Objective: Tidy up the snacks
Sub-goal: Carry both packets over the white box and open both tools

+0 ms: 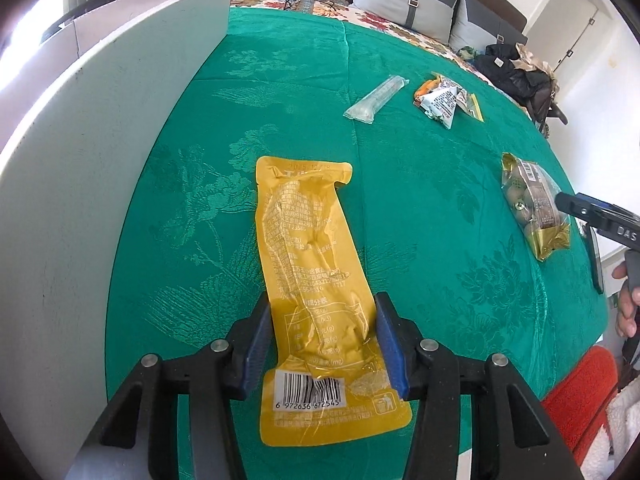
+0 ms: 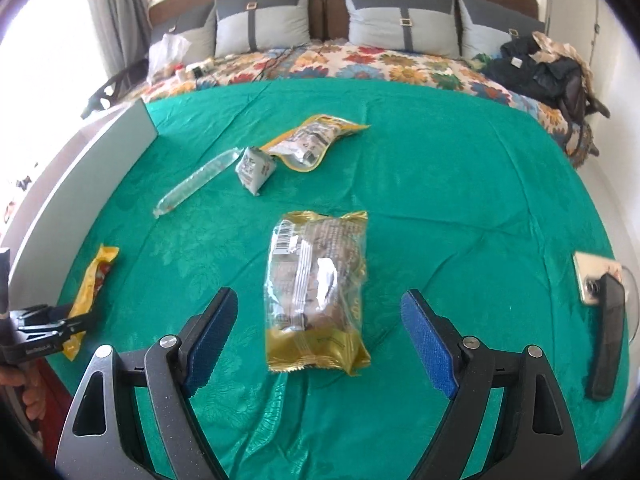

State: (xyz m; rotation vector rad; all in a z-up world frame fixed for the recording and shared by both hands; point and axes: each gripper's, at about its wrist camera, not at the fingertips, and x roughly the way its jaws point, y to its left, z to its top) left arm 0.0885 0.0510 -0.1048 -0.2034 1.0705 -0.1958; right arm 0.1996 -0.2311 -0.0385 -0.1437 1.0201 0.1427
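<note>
A long yellow snack pouch (image 1: 316, 280) lies printed side up on the green cloth (image 1: 420, 200). My left gripper (image 1: 320, 344) has its blue pads against both edges of the pouch, shut on it. The pouch also shows at the left of the right wrist view (image 2: 94, 284). A gold and clear bag of wrapped snacks (image 2: 316, 292) lies between the wide-open fingers of my right gripper (image 2: 320, 340), touching neither pad. The same bag shows in the left wrist view (image 1: 532, 208).
A white box wall (image 1: 100, 160) stands along the left. Farther back lie a clear tube pack (image 2: 196, 182), a small grey pyramid pack (image 2: 254, 168) and a yellow-edged pouch (image 2: 316, 136). A dark phone (image 2: 606, 336) lies at the right. Pillows and clothes sit behind.
</note>
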